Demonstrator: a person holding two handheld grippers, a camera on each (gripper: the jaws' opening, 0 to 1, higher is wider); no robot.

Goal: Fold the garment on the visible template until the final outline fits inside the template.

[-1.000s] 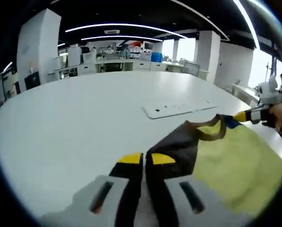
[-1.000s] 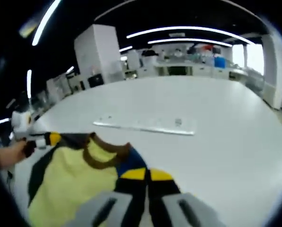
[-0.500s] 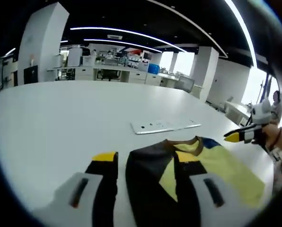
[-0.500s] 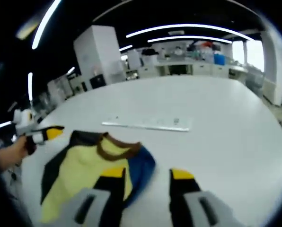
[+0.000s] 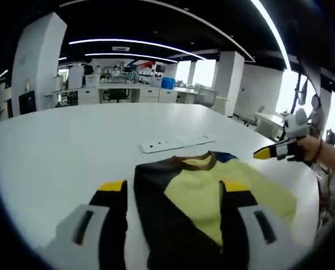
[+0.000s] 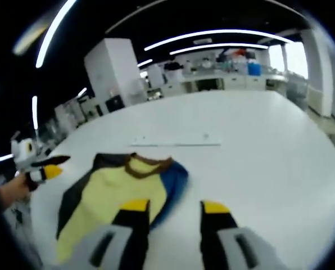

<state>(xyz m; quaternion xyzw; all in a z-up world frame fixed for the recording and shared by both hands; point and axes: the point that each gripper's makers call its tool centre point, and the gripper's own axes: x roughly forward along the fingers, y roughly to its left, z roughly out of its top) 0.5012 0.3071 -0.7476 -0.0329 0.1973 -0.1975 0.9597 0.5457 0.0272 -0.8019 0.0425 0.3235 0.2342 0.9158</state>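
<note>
A yellow garment (image 5: 204, 191) with a black sleeve, a brown collar and a blue shoulder lies flat on the white table (image 5: 72, 146). My left gripper (image 5: 173, 188) is open just above its near edge, one jaw to each side, holding nothing. At the right of this view a hand holds my right gripper (image 5: 273, 151) off the garment's far side. In the right gripper view the garment (image 6: 114, 188) lies left of centre. My right gripper (image 6: 175, 207) is open over the blue shoulder's edge. The left gripper (image 6: 44, 171) shows at the left, beside the black sleeve.
A flat white strip (image 5: 176, 144) lies on the table just beyond the collar, and it appears again as the white strip (image 6: 176, 144) in the right gripper view. Bare tabletop (image 6: 268, 157) stretches all around. Counters and white pillars stand far behind.
Both grippers were shut on the garment's shoulders one second ago. They have opened and let go, and the garment now lies spread on the table. Both have drawn back a little.
</note>
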